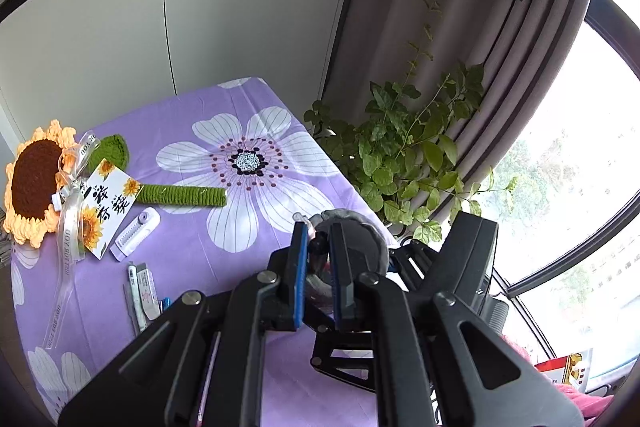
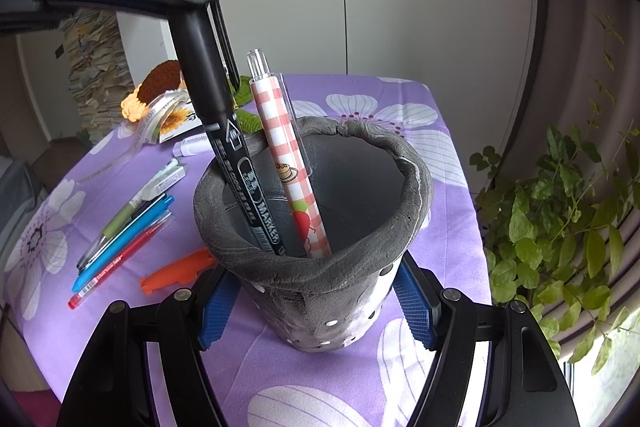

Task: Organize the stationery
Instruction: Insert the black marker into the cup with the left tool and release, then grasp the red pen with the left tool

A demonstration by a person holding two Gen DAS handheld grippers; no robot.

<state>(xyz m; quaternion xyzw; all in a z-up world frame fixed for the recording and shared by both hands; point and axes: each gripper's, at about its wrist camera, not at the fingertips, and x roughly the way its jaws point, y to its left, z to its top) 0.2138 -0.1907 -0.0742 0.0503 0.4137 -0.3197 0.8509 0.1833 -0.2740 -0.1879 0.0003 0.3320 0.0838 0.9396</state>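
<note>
- Table (image 2: 448,211), under a purple floral cloth: carries all the stationery and the holder; holder stands near the right-hand edge in the right wrist view, loose pens lie to its left.
- Right gripper (image 2: 316,307): jaws clamped on the grey pen holder (image 2: 320,291), one blue pad against each side of its lower wall; holder upright and steadied on the cloth.
- Left gripper (image 1: 320,259): jaws together on the top end of the black marker (image 2: 244,183); seen from the right wrist view as a dark body above and left of the holder.
- Step in hand, as judged: marker being lowered into the holder. Lower end already inside the rim, barrel leaning against the left inner wall.
- Next move, as judged: part the left jaws only once the tip rests on the bottom, then draw the gripper up clear of the rim without snagging the neighbouring pen.
- Holder contents: black marker and checked pink pen (image 2: 294,171), both tilted, side by side; remainder of the interior bare as far as visible.
- Still outside, left of the holder: blue pen (image 2: 124,241), red pen (image 2: 120,261) and green pen (image 2: 120,219) in a loose bundle, orange clip-like item (image 2: 176,273) just beside the holder's base, white correction tape (image 1: 134,235) farther back near the crocheted sunflower (image 1: 34,179).
</note>
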